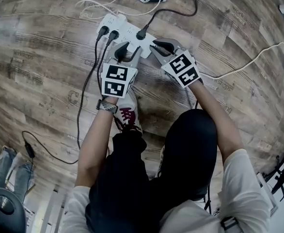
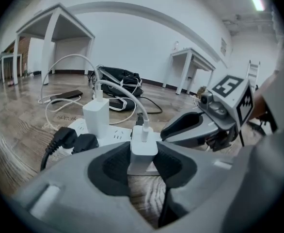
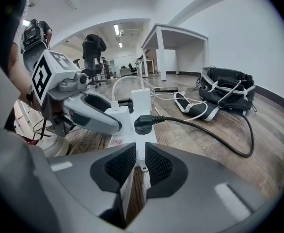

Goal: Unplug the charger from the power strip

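Note:
A white power strip (image 1: pixel 126 29) lies on the wooden floor. In the left gripper view, a small white charger (image 2: pixel 143 148) with a white cable stands plugged into the strip (image 2: pixel 110 135). My left gripper (image 2: pixel 143 160) is shut on this charger, a pad pressed on each side. In the head view the left gripper (image 1: pixel 124 52) covers it. My right gripper (image 3: pixel 139 161) is shut on the near end of the strip (image 3: pixel 144 142), and sits at the strip's right end in the head view (image 1: pixel 162 47). Both grippers are close side by side.
A taller white charger (image 2: pixel 96 116) and two black plugs (image 2: pixel 76 140) sit further along the strip. Another black plug (image 3: pixel 145 124) trails a cable to the right. A black bag (image 3: pixel 227 89) lies beyond. White tables stand behind; the person's shoe (image 1: pixel 128 115) is near.

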`<state>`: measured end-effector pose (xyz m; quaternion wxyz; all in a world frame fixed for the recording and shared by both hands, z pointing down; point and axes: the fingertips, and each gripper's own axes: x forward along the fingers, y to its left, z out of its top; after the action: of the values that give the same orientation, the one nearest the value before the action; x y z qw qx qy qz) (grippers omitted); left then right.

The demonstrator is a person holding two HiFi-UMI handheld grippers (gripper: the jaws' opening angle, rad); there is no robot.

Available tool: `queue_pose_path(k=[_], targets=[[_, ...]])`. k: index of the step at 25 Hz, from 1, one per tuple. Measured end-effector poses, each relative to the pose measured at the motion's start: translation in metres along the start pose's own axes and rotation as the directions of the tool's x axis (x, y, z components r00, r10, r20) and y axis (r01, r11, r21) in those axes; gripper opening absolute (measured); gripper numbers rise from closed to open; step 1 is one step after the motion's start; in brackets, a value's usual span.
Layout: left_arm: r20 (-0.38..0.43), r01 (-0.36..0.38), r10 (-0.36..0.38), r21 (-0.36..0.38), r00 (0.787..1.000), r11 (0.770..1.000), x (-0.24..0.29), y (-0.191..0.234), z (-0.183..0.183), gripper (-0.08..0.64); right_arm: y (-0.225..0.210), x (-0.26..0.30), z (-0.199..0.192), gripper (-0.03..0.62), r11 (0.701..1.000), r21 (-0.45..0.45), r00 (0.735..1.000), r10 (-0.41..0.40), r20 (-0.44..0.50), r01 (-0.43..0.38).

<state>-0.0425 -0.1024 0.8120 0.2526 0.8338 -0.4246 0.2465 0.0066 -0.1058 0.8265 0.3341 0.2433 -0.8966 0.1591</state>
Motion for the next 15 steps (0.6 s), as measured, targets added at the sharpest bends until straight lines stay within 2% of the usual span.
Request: queue_pose_path(k=[3,7,11,15], targets=[[-0.032,-0.034,0.038,0.131,0.999,0.991,0.0006,-0.0022,0.0002,0.141,0.0000,0.0003,-0.0008,0.061,1.000,0.005,1.000,0.000,-0.006,0.000],[-0.044,-0.054,0.062,0.169,0.997,0.984,0.0019,-0.0033,-0.0007,0.140,-0.0016,0.0014,-0.0044,0.060,1.000,0.002,1.000,-0.005,-0.019,0.005],[-0.044,-0.048,0.055,0.148,0.997,0.988,0.0019,-0.0034,-0.0012,0.140,-0.0010,0.0012,-0.0029,0.060,1.000,0.002,1.000,-0.005,-0.015,0.005],[-0.029,-0.013,0.014,0.018,0.999,1.000,-0.0007,0.0007,-0.0005,0.146,-0.0008,0.0006,-0.0018,0.060,1.000,0.003,1.000,-0.004,-0.012,0.004]])
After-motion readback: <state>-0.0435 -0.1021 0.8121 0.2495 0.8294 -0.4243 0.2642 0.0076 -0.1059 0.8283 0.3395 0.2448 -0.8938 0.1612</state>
